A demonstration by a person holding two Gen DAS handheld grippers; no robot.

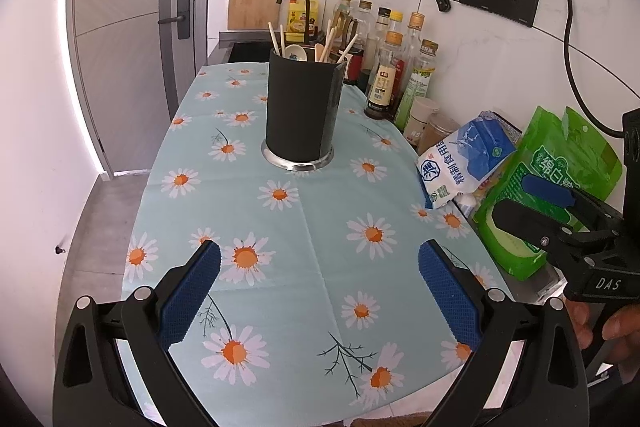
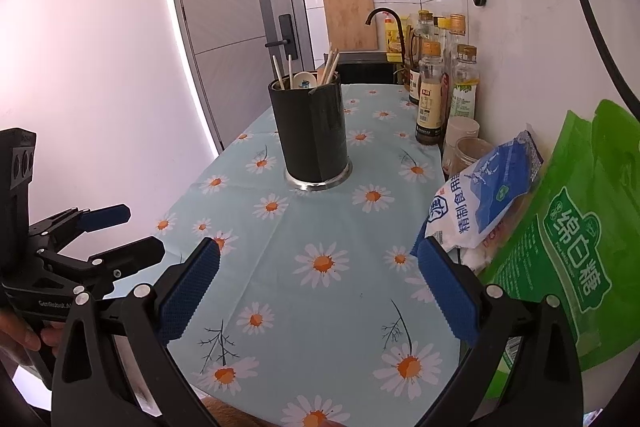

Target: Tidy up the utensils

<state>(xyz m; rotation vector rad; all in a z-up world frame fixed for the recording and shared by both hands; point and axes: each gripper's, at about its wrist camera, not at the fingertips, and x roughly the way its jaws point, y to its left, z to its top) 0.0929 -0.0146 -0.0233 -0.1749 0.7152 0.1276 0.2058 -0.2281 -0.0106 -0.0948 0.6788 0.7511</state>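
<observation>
- Daisy tablecloth [image 1: 304, 227] is bare between you and the holder; its left edge drops off toward the door [image 1: 120, 39].
- Right side is crowded: salt bag [image 1: 464, 163], green sugar bag [image 2: 568, 251], bottles [image 1: 400, 75] along the wall.
- Utensil holder [image 1: 300, 111] stands upright mid-cloth, chopsticks [image 1: 332, 43] and spoon [image 1: 295, 53] inside, well ahead of both grippers.
- Your left gripper [image 1: 320, 267] and right gripper [image 2: 318, 267] are both spread wide, holding nothing.
</observation>
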